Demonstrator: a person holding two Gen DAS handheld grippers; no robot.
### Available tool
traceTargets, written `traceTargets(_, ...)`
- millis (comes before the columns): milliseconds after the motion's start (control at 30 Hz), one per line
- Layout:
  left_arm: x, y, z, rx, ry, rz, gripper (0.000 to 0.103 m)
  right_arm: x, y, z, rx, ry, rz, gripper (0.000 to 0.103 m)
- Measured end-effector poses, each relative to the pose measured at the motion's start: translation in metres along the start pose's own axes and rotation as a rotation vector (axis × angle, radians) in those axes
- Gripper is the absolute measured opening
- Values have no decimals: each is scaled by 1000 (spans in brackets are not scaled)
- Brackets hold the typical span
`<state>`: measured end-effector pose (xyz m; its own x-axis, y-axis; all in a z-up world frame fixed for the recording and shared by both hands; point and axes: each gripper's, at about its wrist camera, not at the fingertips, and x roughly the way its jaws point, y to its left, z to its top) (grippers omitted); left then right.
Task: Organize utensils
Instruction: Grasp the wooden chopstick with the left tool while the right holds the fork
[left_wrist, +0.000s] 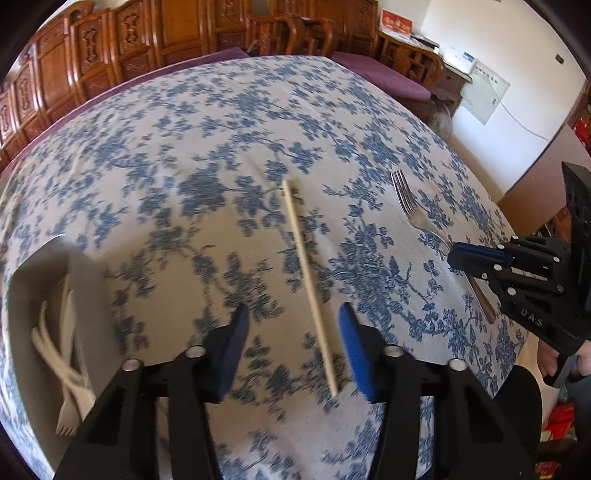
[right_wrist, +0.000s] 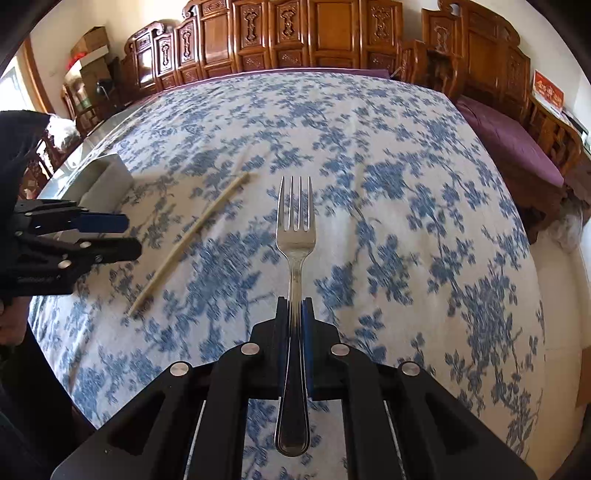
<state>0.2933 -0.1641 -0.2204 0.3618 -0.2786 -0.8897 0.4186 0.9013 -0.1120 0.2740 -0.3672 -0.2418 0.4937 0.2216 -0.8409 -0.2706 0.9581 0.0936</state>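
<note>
I'm gripping the fork (right_wrist: 295, 236) by its handle in the right gripper (right_wrist: 295, 314); left gripper (left_wrist: 293, 325), jaws part-open, is straddling the chopstick (left_wrist: 308, 280) mid-frame, ready to pinch.

We see a big table (right_wrist: 424, 206) with a white cloth full of blue flowers. Behind the table stands a long row of carved brown wood panels (right_wrist: 295, 37). To the right of the table is a wood bench with a purple cushion (right_wrist: 513, 147). Past the bench is a white wall (left_wrist: 498, 48). Cardboard boxes (right_wrist: 92, 48) sit far left of the table.
</note>
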Motion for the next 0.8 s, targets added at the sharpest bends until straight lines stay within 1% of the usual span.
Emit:
traceTargets(67, 8, -4, 3, 10, 14, -3, 36, 0, -3, -4, 11, 1, -1, 9)
traceTargets(200, 24, -9, 9, 13, 33, 3, 31, 0, -6, -8, 25, 5, 0, 9)
traceTargets(400, 37, -11, 16, 17, 51, 19, 22, 1, -4, -14, 30, 12, 6, 9)
traceTargets(533, 40, -10, 17, 23, 52, 30, 6, 2, -1, -16, 30, 18, 9, 9)
traceTargets(633, 38, -10, 13, 29, 60, 3, 4, 1, 2, -17, 27, 19, 13, 9)
traceTargets(800, 22, -8, 2, 29, 53, -2, 4, -2, 10, -15, 24, 11, 21, 9)
